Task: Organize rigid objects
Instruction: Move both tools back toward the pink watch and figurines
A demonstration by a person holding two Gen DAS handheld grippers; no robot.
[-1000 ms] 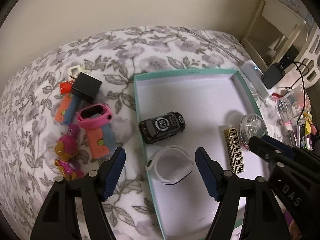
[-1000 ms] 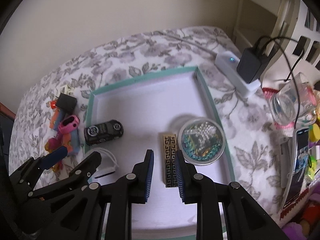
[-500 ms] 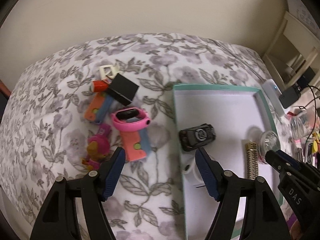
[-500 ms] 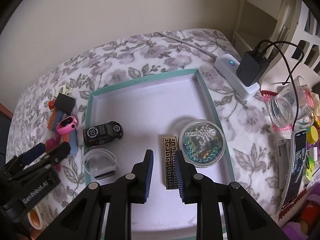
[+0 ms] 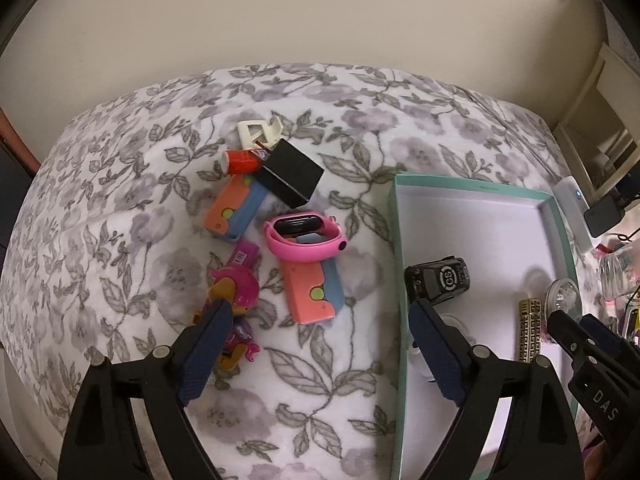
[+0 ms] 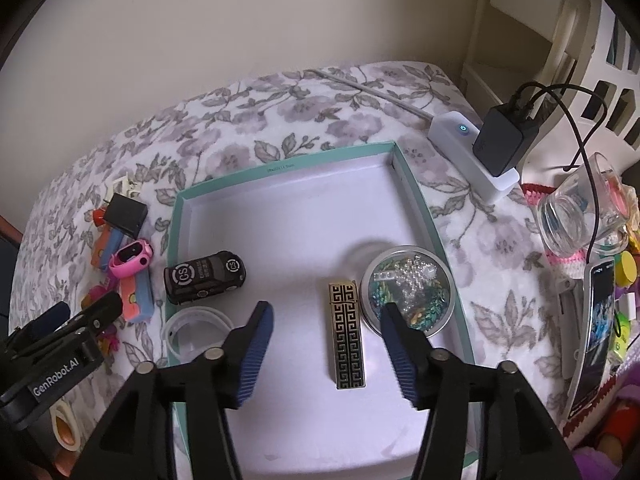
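A teal-rimmed white tray [image 6: 280,168] on the floral bedspread holds a black toy car [image 6: 204,276], a white watch band [image 6: 198,326], a gold patterned case [image 6: 346,334] and a round tin of beads [image 6: 408,290]. My right gripper [image 6: 326,344] hovers over the tray, jaws opening, the gold case lying loose between them. Left of the tray lie a pink watch [image 5: 306,234], two orange-blue blocks [image 5: 312,294], a black cube [image 5: 290,178], a red cylinder [image 5: 240,160] and a pink figure [image 5: 234,308]. My left gripper [image 5: 320,344] hangs over the bedspread with jaws opening and nothing between them.
A white power strip [image 6: 468,152] with a black charger [image 6: 504,140] lies right of the tray. A glass jar [image 6: 576,216], a phone [image 6: 596,328] and small clutter crowd the right edge. A tape roll [image 6: 64,428] sits at the lower left. A wall runs behind the bed.
My left gripper moved left from over the tray to over the bedspread and spread wider. My right gripper's jaws opened from nearly shut beside the gold case.
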